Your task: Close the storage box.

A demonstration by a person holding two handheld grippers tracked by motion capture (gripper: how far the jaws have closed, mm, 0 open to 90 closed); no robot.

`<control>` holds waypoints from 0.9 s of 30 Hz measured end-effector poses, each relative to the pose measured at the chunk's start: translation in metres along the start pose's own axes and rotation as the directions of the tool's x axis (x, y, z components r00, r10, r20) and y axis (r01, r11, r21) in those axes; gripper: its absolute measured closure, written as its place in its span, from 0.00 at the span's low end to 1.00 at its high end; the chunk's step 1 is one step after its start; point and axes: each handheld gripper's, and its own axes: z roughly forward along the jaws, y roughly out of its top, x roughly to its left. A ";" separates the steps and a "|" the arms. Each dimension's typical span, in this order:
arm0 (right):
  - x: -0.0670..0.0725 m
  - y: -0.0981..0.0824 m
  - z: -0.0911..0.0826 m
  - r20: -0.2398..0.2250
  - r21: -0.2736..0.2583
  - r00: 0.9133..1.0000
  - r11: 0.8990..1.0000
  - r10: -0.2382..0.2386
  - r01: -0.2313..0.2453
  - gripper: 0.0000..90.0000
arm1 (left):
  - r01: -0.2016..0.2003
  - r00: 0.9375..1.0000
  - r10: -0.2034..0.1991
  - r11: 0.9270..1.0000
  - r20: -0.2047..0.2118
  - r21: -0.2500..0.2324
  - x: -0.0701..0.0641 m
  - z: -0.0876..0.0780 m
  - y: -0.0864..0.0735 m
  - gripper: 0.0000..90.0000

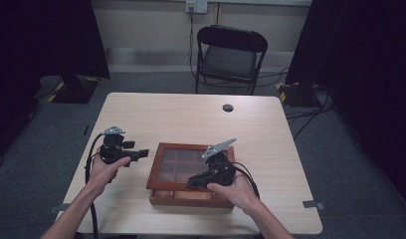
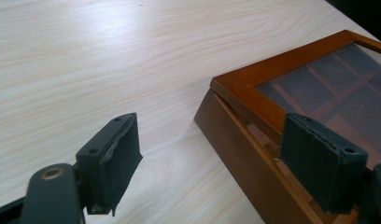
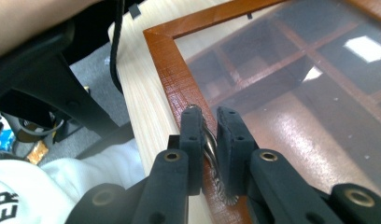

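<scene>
Because the flat reddish-brown wooden box with a glass-panelled lid (image 1: pixel 191 174) lies near the person's edge of the pale wood-grain counter (image 1: pixel 191 117), both hands can reach it without stretching. In the right gripper view, the fingers (image 3: pixel 193 140) of the right gripper (image 3: pixel 210 135) are drawn together on a small metal handle (image 3: pixel 210 142) at the front rail of the lid frame, a hold that appears meant for swinging the lid on its far edge. The left gripper (image 2: pixel 226 154) is held low at the box's left corner with its fingers (image 2: pixel 125 149) apart and nothing between them, probably so that the box body can be steadied. In the left gripper view, a narrow gap is seen between lid and body.
</scene>
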 end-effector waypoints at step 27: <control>-0.008 -0.021 0.030 -0.006 0.098 1.000 0.995 0.023 -0.022 0.91 | 0.001 1.000 -0.001 1.000 0.000 0.021 0.000 0.001 0.000 0.21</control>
